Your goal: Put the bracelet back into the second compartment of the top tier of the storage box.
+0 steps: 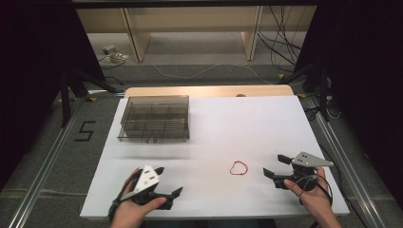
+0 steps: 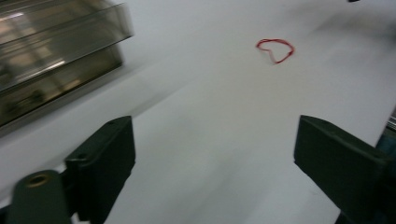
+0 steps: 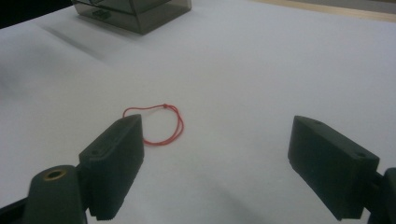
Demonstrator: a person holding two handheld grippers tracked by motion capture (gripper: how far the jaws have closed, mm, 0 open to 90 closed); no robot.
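— High view first, from the left: what lay around me?

— Dark curtain hung at the far left, and a grey carpeted floor [image 1: 57, 156] ran along that side with a metal rail and a black mark shaped like a 5 [image 1: 83, 131] on it. Then came the white table [image 1: 247, 118], matte and bare over most of its top, with a strip of pale wood along its far edge.

— And on the table's left part?

— A smoky, see-through compartment box [image 1: 155, 118] stood at the far left of the top, divided inside. Nearer, at the front edge, I held my left gripper [image 1: 167, 181], its jaws spread wide and closed on nothing. In the left gripper view the box [image 2: 51, 60] sat at the upper left, blurred.

— Further right?

— A red rubber band [image 1: 239, 168] lay flat on the white surface, right of centre, well apart from the box. In the right gripper view the band [image 3: 161, 124] sat just ahead of my left-hand jaw, not touching it. My right gripper [image 1: 277, 165] hovered near the band on its right side, jaws likewise spread, gripping nothing.

— And behind it all?

— Pale wooden shelving legs [image 1: 135, 38] stood across the back, cables [image 1: 280, 45] trailed over the floor at the far right, and more dark curtain closed that side.
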